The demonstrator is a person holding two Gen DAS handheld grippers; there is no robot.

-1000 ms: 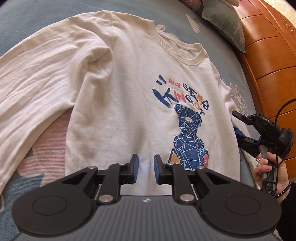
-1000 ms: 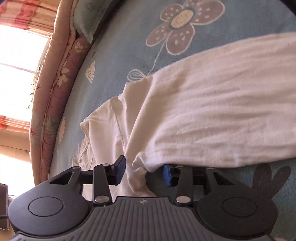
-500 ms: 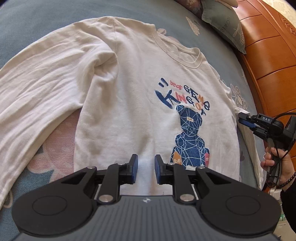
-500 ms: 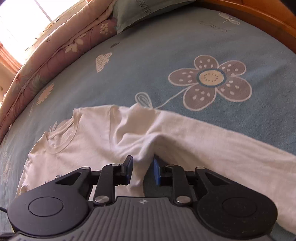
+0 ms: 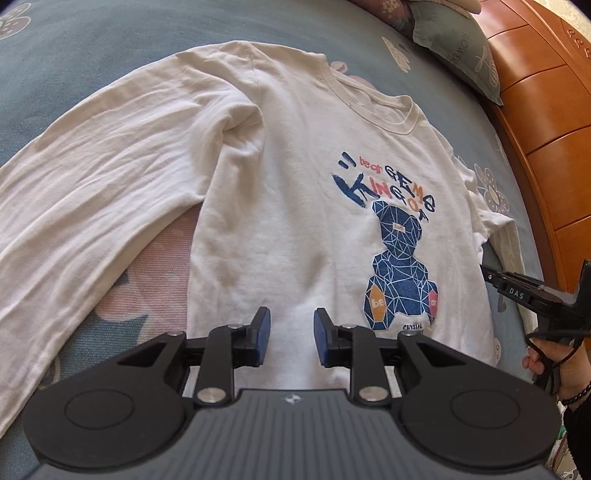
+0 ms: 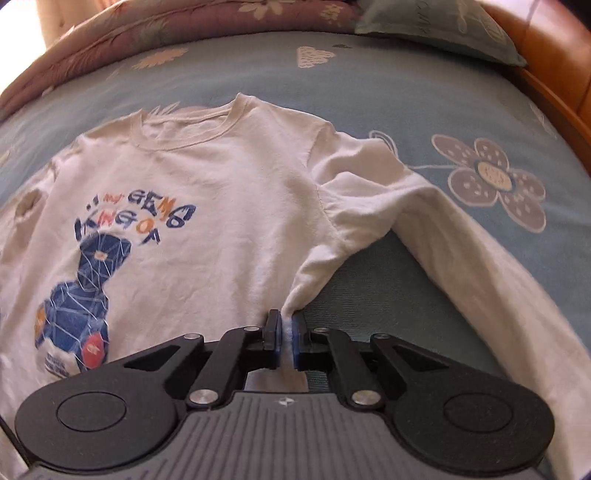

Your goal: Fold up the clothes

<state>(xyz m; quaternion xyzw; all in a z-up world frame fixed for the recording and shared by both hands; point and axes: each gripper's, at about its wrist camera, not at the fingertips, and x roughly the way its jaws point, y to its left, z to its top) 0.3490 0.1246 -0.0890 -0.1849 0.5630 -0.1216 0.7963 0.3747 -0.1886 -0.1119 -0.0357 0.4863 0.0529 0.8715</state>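
Observation:
A white long-sleeved shirt (image 5: 295,184) with a blue bear print lies face up on the bed, sleeves spread to both sides. My left gripper (image 5: 291,338) hangs just above the shirt's lower middle. Its jaws are opening, and the cloth lies flat below them, not pinched. In the right wrist view, my right gripper (image 6: 284,334) is shut on a pulled-up fold of the shirt (image 6: 221,206) at its side edge, below the armpit. That sleeve (image 6: 461,236) trails off to the right. The right gripper (image 5: 487,271) also shows at the shirt's right edge in the left wrist view.
The shirt rests on a blue flowered bedsheet (image 5: 110,48). A grey-green pillow (image 5: 454,44) lies at the head, against an orange wooden bed frame (image 5: 546,129). A pink flowered quilt (image 6: 184,22) is bunched along the far side. A hand (image 5: 554,365) holds the right gripper.
The right gripper rolled round and shut on the shirt's side edge by the armpit, lifting a fold. The left gripper's jaws widened a little.

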